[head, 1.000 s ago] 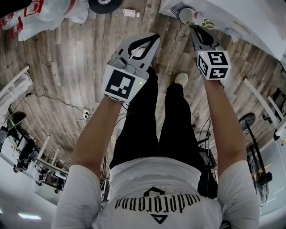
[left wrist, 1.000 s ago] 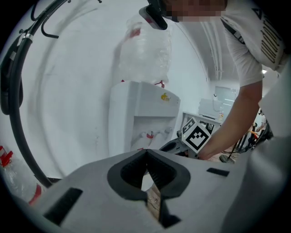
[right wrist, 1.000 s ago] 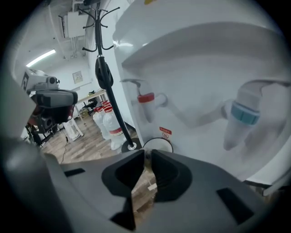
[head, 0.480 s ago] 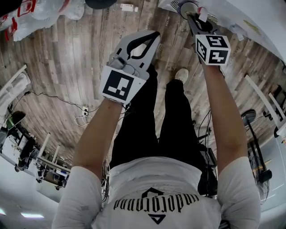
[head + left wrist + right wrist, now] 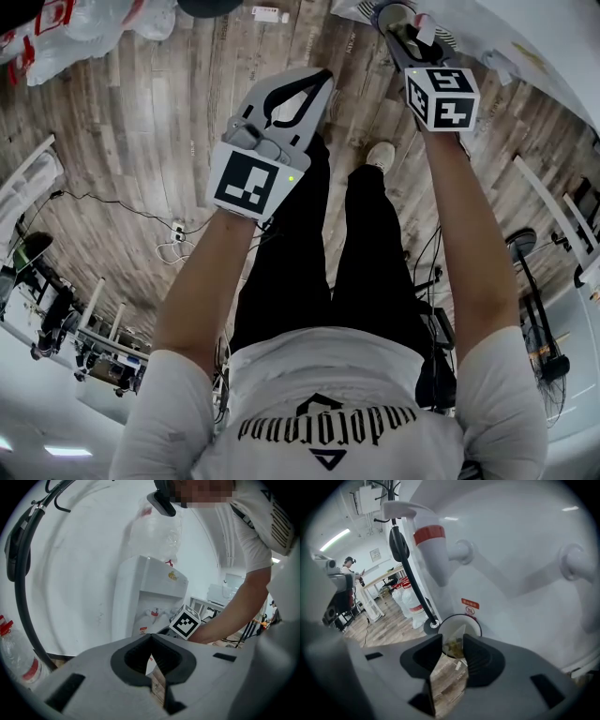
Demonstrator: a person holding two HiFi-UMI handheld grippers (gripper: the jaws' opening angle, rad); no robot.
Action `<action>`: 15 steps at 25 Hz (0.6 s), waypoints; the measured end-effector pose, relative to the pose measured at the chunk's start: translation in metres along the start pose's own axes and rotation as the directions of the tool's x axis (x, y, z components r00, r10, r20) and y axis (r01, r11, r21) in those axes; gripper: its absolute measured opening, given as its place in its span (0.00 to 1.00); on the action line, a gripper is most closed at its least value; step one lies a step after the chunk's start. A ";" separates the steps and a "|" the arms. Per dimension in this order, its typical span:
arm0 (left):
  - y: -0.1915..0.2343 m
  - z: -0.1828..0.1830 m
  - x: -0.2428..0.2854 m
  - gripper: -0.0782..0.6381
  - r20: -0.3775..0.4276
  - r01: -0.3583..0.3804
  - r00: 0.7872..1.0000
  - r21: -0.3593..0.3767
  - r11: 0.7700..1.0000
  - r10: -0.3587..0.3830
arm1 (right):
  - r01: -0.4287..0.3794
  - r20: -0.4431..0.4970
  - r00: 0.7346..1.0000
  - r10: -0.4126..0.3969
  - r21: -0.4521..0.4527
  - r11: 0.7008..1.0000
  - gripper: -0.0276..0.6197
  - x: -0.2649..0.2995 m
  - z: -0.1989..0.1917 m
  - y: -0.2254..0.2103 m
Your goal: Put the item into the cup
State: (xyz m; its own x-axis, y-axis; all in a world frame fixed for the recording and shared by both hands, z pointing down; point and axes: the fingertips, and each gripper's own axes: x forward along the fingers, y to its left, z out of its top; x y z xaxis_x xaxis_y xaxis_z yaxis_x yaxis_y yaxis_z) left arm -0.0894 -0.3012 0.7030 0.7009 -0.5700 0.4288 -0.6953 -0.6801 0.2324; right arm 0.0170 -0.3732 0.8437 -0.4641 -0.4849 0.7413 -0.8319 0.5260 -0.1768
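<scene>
And here's the person in a white short-sleeved T-shirt (image 5: 309, 367) with black lettering (image 5: 328, 425) and triangle logo (image 5: 330, 458), black trousers (image 5: 291, 272), one white shoe (image 5: 381, 162) showing.

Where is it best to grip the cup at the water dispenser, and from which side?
Grip the cup by its side wall just under the rim, coming from the front, I think. It stands upright, mouth open; the dispenser stands right behind it and the red-collared tap hangs above, so those sides look blocked.

Cup (image 5: 471, 624) btm hidden behind right tool (image 5: 453, 636); item (image 5: 453, 647) inside too small to ID.
</scene>
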 end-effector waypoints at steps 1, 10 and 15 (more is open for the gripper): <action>0.000 0.000 0.000 0.12 0.000 0.000 1.000 0.002 1.000 0.000 | -0.001 -0.001 1.000 0.001 -0.002 1.000 0.27 0.001 0.000 0.001; 0.002 0.003 0.002 0.12 -0.001 -0.007 1.000 0.007 1.000 0.007 | 0.006 -0.002 1.000 -0.006 -0.007 1.000 0.30 -0.002 -0.001 0.001; 0.000 0.006 0.002 0.12 0.003 -0.004 1.000 0.012 1.000 0.004 | 0.014 -0.005 1.000 -0.014 -0.007 1.000 0.35 -0.004 -0.001 0.003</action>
State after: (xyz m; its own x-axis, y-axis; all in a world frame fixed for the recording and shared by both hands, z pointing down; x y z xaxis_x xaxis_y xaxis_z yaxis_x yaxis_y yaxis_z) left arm -0.0870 -0.3050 0.6991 0.6983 -0.5741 0.4276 -0.6965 -0.6829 0.2204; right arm 0.0170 -0.3688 0.8412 -0.4510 -0.4888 0.7468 -0.8361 0.5241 -0.1619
